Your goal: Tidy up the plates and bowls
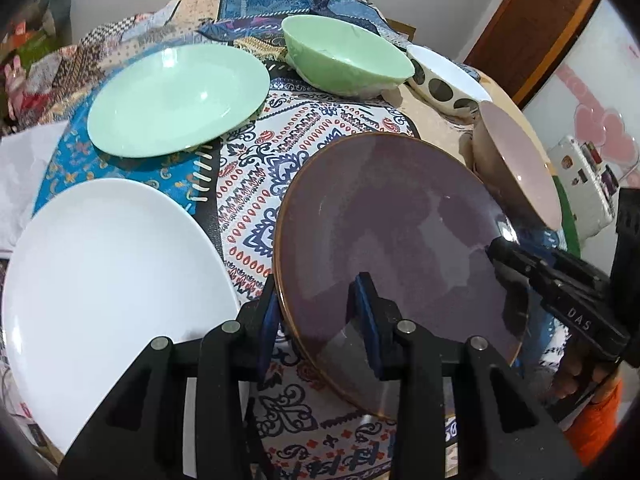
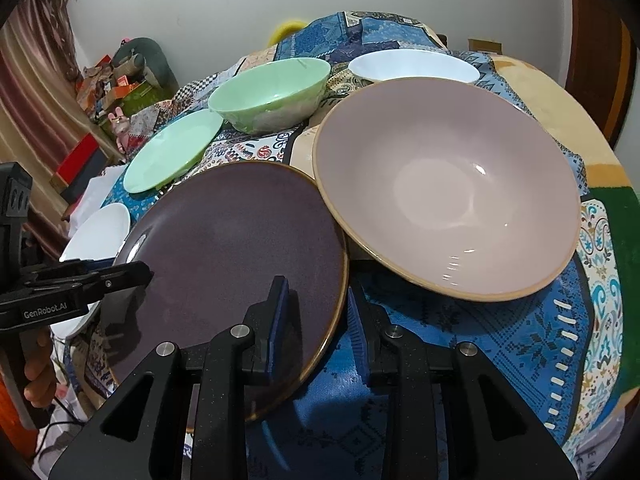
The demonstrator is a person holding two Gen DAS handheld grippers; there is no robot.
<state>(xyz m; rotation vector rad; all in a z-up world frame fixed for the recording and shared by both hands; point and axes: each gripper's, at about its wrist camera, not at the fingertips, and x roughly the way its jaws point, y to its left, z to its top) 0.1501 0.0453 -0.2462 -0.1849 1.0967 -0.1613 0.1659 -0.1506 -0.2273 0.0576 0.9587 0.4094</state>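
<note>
A table covered with a patchwork patterned cloth [image 1: 320, 152] holds plates and bowls. From the left wrist view, going left to right: a round white plate [image 1: 108, 264] lies nearest on the left, with a shallow mint-green plate [image 1: 176, 100] beyond it. In the middle sits a dark purple glazed plate with a brown rim [image 1: 384, 232]. The left gripper [image 1: 320, 320] is clamped on this plate's left edge, one blue-padded finger under the rim and one on top. The right gripper [image 1: 500, 250] is clamped on the plate's right edge, held by a hand [image 1: 576, 380]. Beyond the purple plate stands a mint-green bowl [image 1: 348, 56], then a white bowl with dark spots [image 1: 444, 80], and at the right a large pale pink bowl with a tan rim [image 1: 520, 160], just beside the purple plate.
</note>
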